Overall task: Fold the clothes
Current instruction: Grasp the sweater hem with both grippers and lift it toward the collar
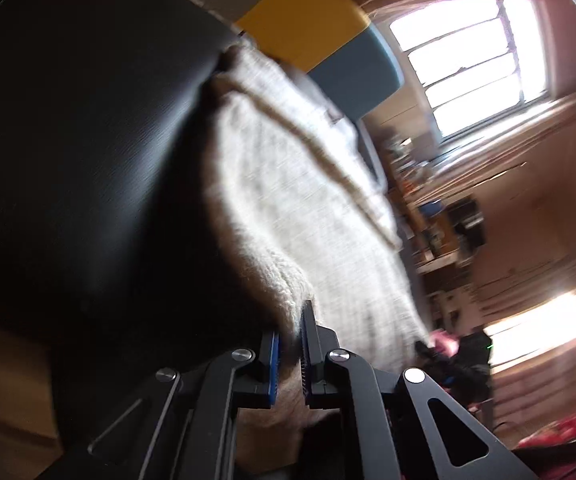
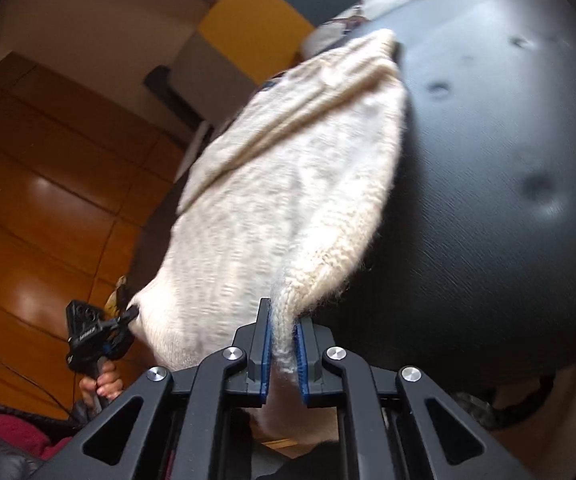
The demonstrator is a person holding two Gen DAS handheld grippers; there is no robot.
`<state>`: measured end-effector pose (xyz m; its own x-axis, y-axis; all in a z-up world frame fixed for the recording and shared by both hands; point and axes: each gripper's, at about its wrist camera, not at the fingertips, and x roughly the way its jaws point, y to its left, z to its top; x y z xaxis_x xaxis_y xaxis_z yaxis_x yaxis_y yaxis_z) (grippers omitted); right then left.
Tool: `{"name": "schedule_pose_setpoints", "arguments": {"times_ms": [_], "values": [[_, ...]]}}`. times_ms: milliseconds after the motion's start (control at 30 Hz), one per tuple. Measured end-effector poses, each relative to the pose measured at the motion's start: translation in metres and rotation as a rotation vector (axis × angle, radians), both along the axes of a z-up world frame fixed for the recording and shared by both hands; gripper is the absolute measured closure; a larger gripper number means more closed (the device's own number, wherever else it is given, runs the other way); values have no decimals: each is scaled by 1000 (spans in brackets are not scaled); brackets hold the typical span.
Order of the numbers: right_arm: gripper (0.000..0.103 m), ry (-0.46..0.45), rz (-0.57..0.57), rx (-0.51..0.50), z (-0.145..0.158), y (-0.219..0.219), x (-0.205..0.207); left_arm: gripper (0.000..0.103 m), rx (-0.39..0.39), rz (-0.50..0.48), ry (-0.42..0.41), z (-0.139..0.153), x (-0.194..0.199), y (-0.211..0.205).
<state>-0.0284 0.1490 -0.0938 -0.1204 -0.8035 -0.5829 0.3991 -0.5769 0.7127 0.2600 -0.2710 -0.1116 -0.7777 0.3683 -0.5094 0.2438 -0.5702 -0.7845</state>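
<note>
Currently I've got both grippers clamped on the same cream knit garment (image 1: pixel 288 200). Left gripper (image 1: pixel 288 344), bottom centre of the left wrist view: blue pads nearly closed, thick knit edge pinched between them. Right gripper (image 2: pixel 282 344), bottom centre of the right wrist view: same story, jaws narrow, ribbed hem caught between the pads.

Garment is stretched out between the two tools and lies against a black padded surface (image 2: pixel 488 160), which fills the right of the right wrist view and the left of the left wrist view. Both views are motion-blurred, so I can't tell the garment's exact type.

In the right wrist view, lower left, I see the left gripper from outside, gripping the far corner of the knit, with a hand (image 2: pixel 102 386) on its handle. Wooden panelling (image 2: pixel 48 180) behind it. Bright window (image 1: pixel 472 64) in the upper right of the left view.
</note>
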Motion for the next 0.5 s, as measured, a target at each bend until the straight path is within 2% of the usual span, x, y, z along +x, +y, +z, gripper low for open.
{"name": "schedule_pose_setpoints", "arguments": {"times_ms": [67,167,300,500], "values": [[94,2,5,-63,8,1,-3,95,16,-1,35,9,-5,-3],[94,22,5,-143,18,1,-10,95,84,-2,100,20,-13,-11],[94,25,-11,-185,28,-13,-48,95,126,0,179,42,-34,-32],[94,17,-67,-200,36,-33,-123,95,101,-8,263,83,-88,-60]]}}
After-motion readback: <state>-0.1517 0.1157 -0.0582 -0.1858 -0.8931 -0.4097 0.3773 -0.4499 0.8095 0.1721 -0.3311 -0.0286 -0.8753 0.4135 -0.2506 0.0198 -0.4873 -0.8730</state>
